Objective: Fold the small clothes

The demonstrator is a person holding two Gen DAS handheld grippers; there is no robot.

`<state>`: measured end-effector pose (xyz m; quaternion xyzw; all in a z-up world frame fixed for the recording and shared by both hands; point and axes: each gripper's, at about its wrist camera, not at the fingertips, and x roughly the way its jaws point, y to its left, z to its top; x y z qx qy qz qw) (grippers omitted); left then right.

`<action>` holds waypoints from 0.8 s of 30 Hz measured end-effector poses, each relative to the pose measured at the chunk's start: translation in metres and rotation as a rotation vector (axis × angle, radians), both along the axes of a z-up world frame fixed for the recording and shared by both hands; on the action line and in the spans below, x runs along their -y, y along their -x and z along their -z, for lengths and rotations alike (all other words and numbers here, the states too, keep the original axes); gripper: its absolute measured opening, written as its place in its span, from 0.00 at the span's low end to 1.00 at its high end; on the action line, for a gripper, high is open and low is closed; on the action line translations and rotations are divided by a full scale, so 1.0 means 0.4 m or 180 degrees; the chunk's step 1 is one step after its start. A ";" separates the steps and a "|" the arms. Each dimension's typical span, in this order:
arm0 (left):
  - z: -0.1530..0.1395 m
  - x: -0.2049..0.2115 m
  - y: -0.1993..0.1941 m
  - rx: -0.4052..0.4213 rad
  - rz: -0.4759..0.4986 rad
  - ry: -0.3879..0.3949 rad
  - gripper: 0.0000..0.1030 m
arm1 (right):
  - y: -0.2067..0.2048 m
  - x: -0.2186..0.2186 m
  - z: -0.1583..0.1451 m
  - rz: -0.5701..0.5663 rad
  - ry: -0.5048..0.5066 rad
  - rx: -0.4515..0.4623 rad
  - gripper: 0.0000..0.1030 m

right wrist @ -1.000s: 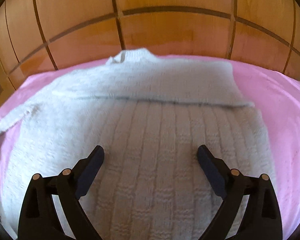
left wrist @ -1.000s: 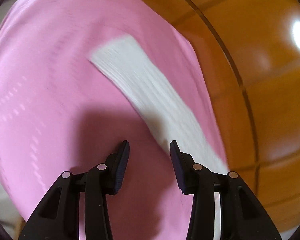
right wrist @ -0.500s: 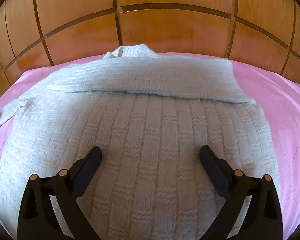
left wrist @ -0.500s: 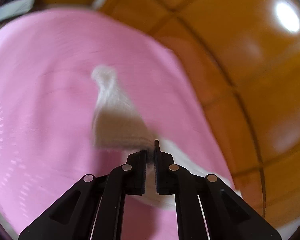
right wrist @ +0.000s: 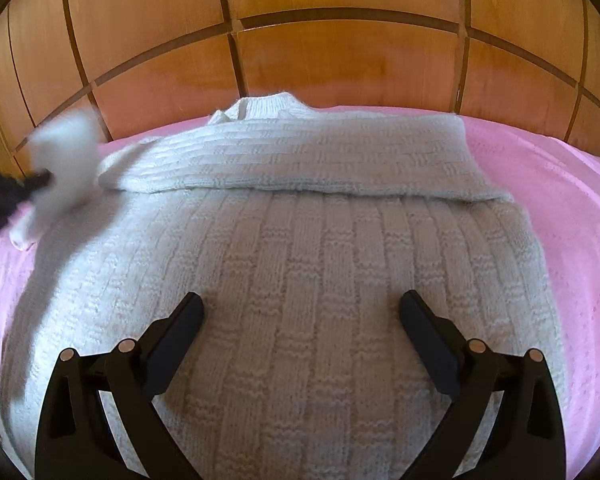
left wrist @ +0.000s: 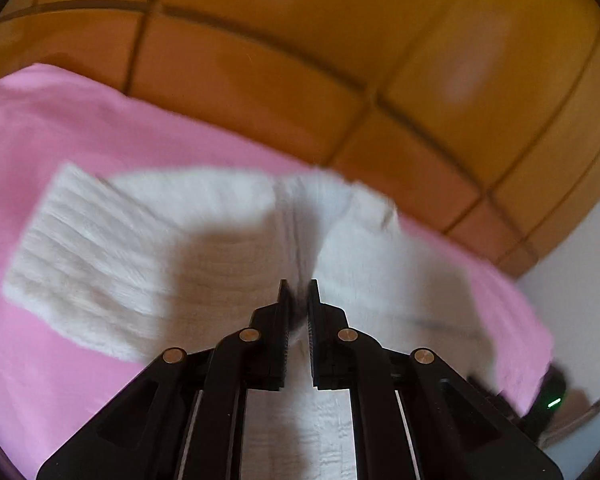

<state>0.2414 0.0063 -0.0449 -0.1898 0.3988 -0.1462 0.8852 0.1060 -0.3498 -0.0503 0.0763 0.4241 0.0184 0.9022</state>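
Observation:
A white knitted sweater (right wrist: pixel 300 264) lies flat on a pink bedspread (right wrist: pixel 560 208). One sleeve (right wrist: pixel 292 156) is folded across its chest. My left gripper (left wrist: pixel 297 300) is shut on the other sleeve (left wrist: pixel 100 248) and holds it lifted; it shows blurred at the left edge of the right wrist view (right wrist: pixel 60 160). My right gripper (right wrist: pixel 300 312) is open and empty, low over the sweater's lower body.
A wooden panelled headboard (right wrist: pixel 320 60) stands behind the bed. In the left wrist view the bedspread's edge (left wrist: pixel 532 360) drops off at the right, with a white wall (left wrist: pixel 580 300) and a dark object with a green light (left wrist: pixel 552 400) beyond.
My left gripper closed on the sleeve, lifted it and swung toward the sweater's body. My right gripper stayed open over the sweater, moving slightly closer.

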 end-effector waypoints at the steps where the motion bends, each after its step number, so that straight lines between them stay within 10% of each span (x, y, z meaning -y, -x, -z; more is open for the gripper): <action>1: 0.018 0.028 0.001 -0.0069 0.0093 -0.0039 0.12 | 0.001 0.000 0.000 0.0000 -0.0009 0.0001 0.96; 4: 0.043 0.038 0.013 -0.0133 0.0179 -0.0124 0.41 | -0.001 0.004 -0.003 -0.0011 -0.0038 -0.0010 0.95; 9: 0.044 0.008 0.086 -0.0020 0.0195 -0.0172 0.41 | -0.032 0.025 -0.049 -0.0028 -0.0571 -0.0048 0.63; 15: 0.092 -0.014 0.180 -0.0077 0.0147 -0.0145 0.41 | -0.147 -0.108 -0.051 -0.0550 -0.1438 -0.0411 0.55; 19: 0.114 -0.013 0.189 -0.0035 0.0108 -0.0155 0.41 | -0.231 -0.251 -0.021 -0.0782 -0.1276 -0.0608 0.55; 21: 0.120 -0.014 0.187 -0.0019 0.0089 -0.0144 0.41 | -0.262 -0.309 -0.023 -0.0854 -0.1060 -0.0650 0.16; 24: 0.124 -0.016 0.188 0.0013 0.0082 -0.0146 0.41 | -0.282 -0.347 -0.077 -0.0944 -0.0730 -0.0528 0.06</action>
